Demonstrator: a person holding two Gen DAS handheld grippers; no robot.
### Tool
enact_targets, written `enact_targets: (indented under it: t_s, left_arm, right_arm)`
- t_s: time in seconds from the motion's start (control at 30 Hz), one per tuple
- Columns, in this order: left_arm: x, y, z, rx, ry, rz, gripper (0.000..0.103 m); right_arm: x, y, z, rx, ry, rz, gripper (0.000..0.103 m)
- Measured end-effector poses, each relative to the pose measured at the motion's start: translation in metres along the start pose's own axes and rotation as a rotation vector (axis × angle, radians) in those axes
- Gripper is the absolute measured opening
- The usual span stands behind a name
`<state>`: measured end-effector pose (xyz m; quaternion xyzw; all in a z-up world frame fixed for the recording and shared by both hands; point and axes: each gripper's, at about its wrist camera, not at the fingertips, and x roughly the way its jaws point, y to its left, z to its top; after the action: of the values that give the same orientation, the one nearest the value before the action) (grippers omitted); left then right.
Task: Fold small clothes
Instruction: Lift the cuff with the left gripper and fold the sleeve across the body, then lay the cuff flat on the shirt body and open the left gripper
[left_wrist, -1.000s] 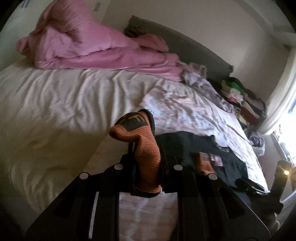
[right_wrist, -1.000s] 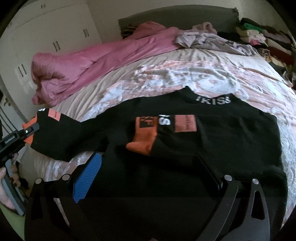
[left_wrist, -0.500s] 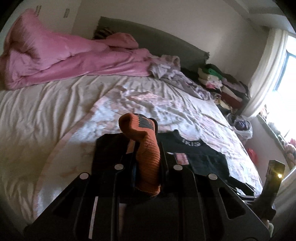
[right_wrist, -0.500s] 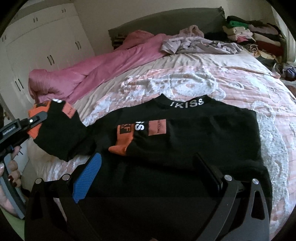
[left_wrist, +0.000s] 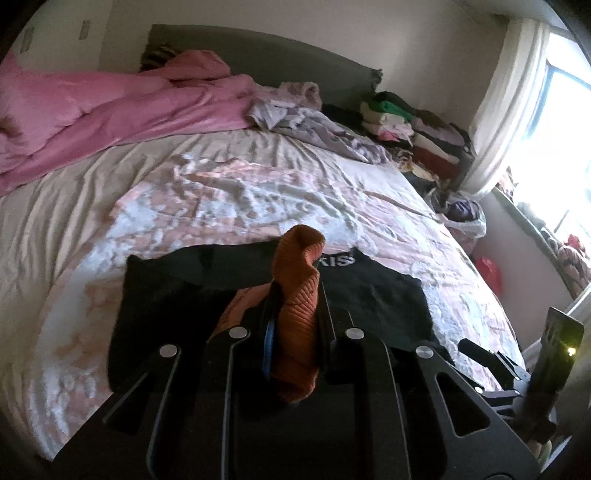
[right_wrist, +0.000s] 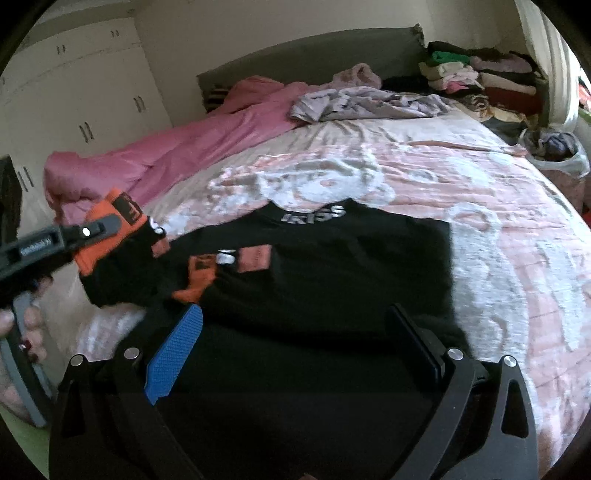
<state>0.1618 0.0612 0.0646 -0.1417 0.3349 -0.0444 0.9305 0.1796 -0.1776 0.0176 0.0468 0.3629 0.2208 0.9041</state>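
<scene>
A black sweater with "KISS" lettering at its collar lies flat on the pink patterned bedspread. My left gripper is shut on the orange cuff of one sleeve and holds it lifted over the sweater's left side. In the right wrist view that left gripper comes in from the left with the cuff, a hand behind it. The other sleeve's orange cuff rests folded on the chest. My right gripper stands open, jaws wide apart above the sweater's lower part.
A pink duvet is bunched along the far left of the bed. A crumpled lilac garment lies by the grey headboard. Stacked clothes and a plastic bag sit at the far right. White wardrobe doors stand left.
My left gripper has carried the orange cuff and sleeve rightward, from beside the sweater to over its body. The right gripper has shifted a little, still open over the hem.
</scene>
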Motion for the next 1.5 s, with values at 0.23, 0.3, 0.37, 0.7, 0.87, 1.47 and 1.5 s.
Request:
enact_targets:
  t_s: [0.23,0.3,0.37,0.7,0.87,1.47,1.5]
  left_arm:
    - [0.033,-0.035,-0.009,0.044,0.061,-0.059,0.01]
    - [0.044,-0.046,-0.015,0.057,0.086,-0.078,0.01]
    - [0.053,-0.052,-0.02,0.063,0.108,-0.096,0.01]
    - [0.083,-0.073,-0.035,0.059,0.185,-0.153,0.022]
    - [0.069,-0.062,-0.03,0.057,0.139,-0.104,0.027]
    - [0.022,0.049,-0.025,-0.066,0.013,0.158,0.045]
    - [0.019,0.054,-0.024,-0.076,0.008,0.164,0.046]
  right_arm:
    - [-0.009,-0.034,0.004,0.07,-0.043,-0.048,0.098]
    - [-0.012,-0.044,0.006,0.085,-0.054,-0.075,0.098]
    - [-0.014,-0.054,0.006,0.103,-0.062,-0.088,0.098]
    - [-0.017,-0.079,0.006,0.146,-0.074,-0.134,0.098]
    - [-0.007,-0.075,0.005,0.147,-0.033,-0.08,0.098]
    - [0.076,-0.001,-0.038,0.036,0.23,0.087,0.072]
    - [0.075,0.0,-0.039,0.031,0.224,0.09,0.07]
